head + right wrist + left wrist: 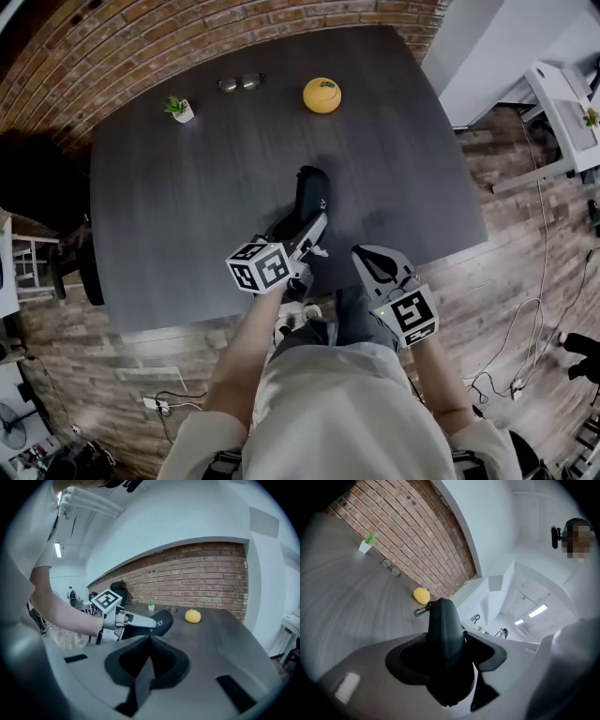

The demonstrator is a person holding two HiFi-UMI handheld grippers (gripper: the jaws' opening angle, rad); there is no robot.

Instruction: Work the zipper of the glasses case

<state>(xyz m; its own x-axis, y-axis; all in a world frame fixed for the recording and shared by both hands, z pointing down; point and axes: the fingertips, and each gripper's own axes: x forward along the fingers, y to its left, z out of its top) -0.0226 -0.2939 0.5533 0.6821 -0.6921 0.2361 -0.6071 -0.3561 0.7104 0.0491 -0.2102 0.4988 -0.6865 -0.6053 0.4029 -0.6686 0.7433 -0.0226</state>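
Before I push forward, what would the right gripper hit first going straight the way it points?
Probably the black glasses case, held in the left gripper: its end sits just beyond the shut right gripper. Depth is unclear, so it might slip past.

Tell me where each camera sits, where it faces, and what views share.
Head view: on the person's head, facing steeply down at the table; shows torso, forearms, left gripper clamped on the case, right gripper shut, empty.
Left gripper view: on the left gripper, facing across the table toward the brick wall; shows its jaws gripping the case.
Right gripper view: on the right gripper, facing the same wall; shows its shut jaws, the left forearm and gripper.
Shared: all three show the case, yellow fruit and plant.
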